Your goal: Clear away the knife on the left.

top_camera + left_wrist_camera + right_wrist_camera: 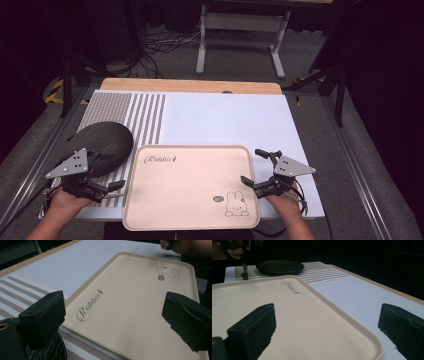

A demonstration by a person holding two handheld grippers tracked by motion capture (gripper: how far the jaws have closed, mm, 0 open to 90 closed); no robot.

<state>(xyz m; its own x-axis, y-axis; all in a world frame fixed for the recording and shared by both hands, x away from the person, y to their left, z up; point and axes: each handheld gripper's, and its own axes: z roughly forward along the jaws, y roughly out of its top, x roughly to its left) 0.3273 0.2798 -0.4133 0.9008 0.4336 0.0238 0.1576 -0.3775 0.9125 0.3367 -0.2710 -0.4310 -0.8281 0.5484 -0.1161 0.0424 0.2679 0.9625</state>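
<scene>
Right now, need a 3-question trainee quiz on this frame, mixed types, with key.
1. True or false: the left claw is shut on the tray.
2. The dark plate lies: A) on the tray, B) on the striped mat left of the tray, C) on the floor.
3. Fill in: the drawing in the tray's near right corner is a ____.

Key: 1 false, both the left claw and the right claw are open, one at each short side of the tray. 2 B. 3 rabbit.
</scene>
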